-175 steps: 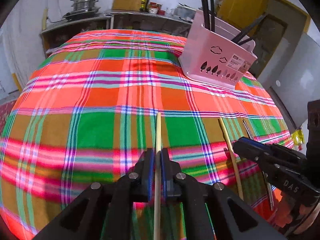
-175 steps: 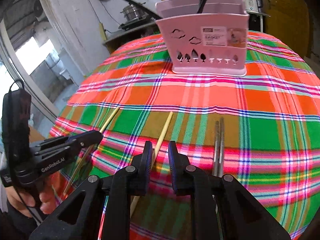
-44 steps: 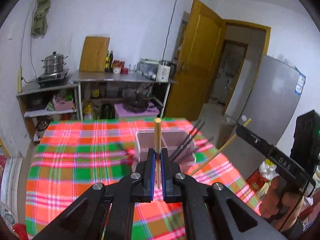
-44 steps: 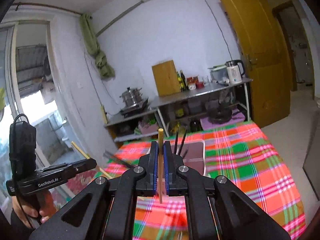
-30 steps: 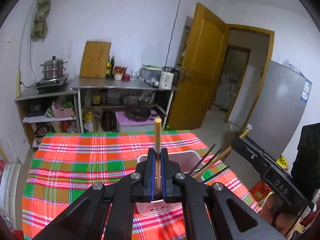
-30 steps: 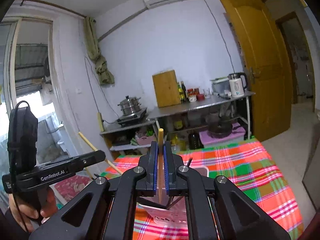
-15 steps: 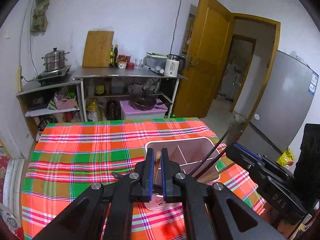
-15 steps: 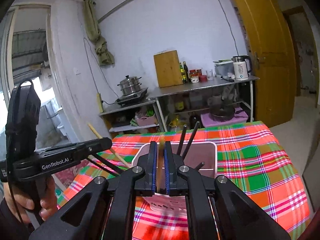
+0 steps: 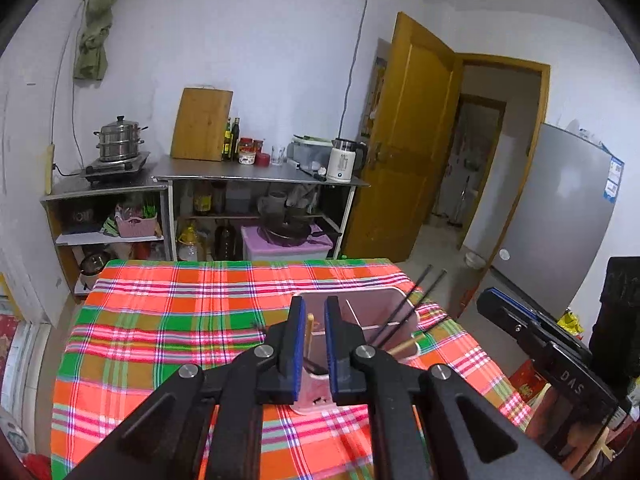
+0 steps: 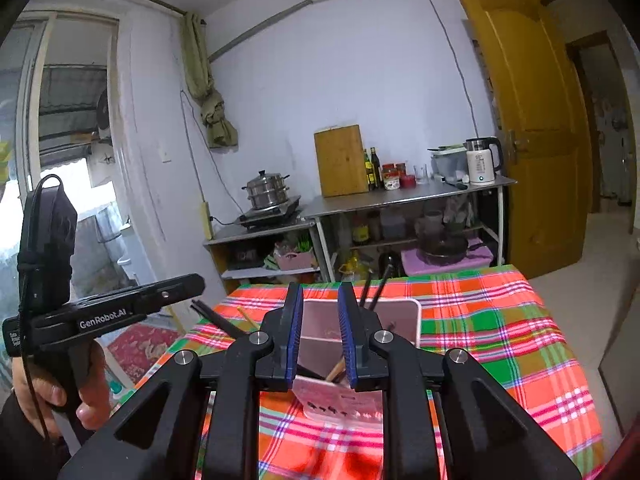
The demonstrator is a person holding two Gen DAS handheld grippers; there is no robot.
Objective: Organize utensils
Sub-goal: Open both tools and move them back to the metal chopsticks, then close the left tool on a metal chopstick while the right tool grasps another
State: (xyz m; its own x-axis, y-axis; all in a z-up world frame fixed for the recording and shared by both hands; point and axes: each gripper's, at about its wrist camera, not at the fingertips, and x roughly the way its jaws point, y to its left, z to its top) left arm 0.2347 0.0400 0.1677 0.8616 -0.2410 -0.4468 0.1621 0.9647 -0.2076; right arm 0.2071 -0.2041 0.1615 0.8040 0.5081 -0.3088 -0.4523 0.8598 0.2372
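A pink utensil basket (image 9: 360, 292) stands on the plaid-covered table (image 9: 180, 320), with black chopsticks (image 9: 412, 300) leaning out of it. My left gripper (image 9: 312, 308) hovers over the basket, jaws opening. A wooden chopstick (image 9: 310, 328) stands loose between them, its lower end in the basket. In the right wrist view my right gripper (image 10: 320, 300) is above the same basket (image 10: 400, 304), jaws opening wide. Low inside lies a wooden chopstick (image 10: 336, 368), free of the pads. A second wooden chopstick (image 9: 404, 346) pokes from the basket's right side.
A person's hand (image 10: 88, 392) holds the left gripper's handle at the table's left side. Behind the table stand metal shelves with a steamer pot (image 9: 118, 140), a cutting board (image 9: 202, 124) and a kettle (image 9: 340, 164). A yellow door (image 9: 408, 148) and a grey fridge (image 9: 560, 216) are to the right.
Both grippers were shut on upright wooden chopsticks above the basket. Their jaws have since parted, and the chopsticks have slid down into the basket. Both hands moved closer over it.
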